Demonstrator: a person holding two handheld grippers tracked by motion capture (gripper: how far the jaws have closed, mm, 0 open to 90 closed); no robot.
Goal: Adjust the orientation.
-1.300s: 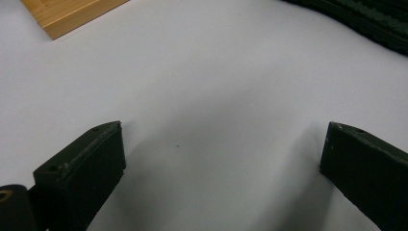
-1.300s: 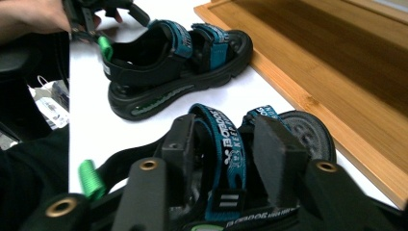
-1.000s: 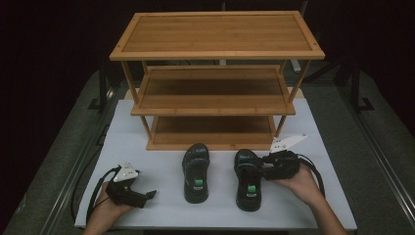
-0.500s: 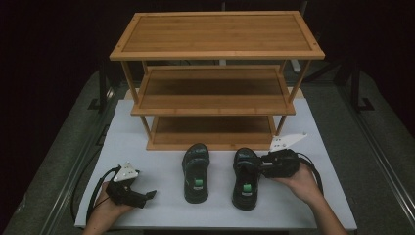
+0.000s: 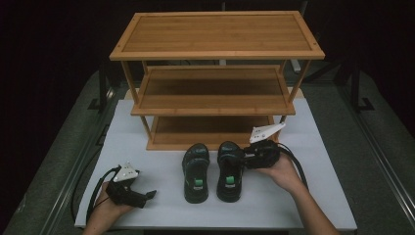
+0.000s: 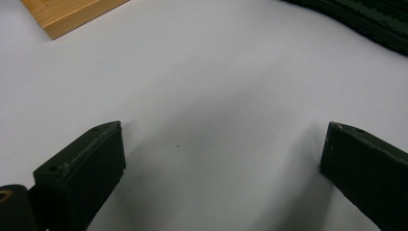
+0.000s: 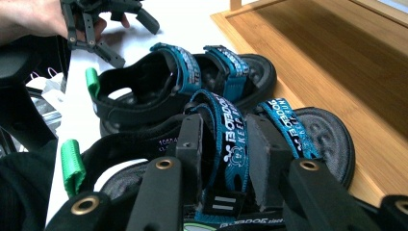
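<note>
Both forearms are bare, with no sleeves in sight. Each hand carries a black gripper: the left gripper and the right gripper both bear a pale grey three-cornered plate and trail a black cable. The right gripper's arms have brass-ringed screw holes; the pads are flat, matte black.

I am finding the right sandal cut off by the bottom edge of the right gripper view, with its heel end lying behind the jaws. The strap lettering is reading only in part. The left gripper view is cutting the shelf corner at the top edge and a dark sole at the upper right. In the high view, the lowest shelf is sitting in shadow, and the person's forearms are running off the bottom edge.
</note>
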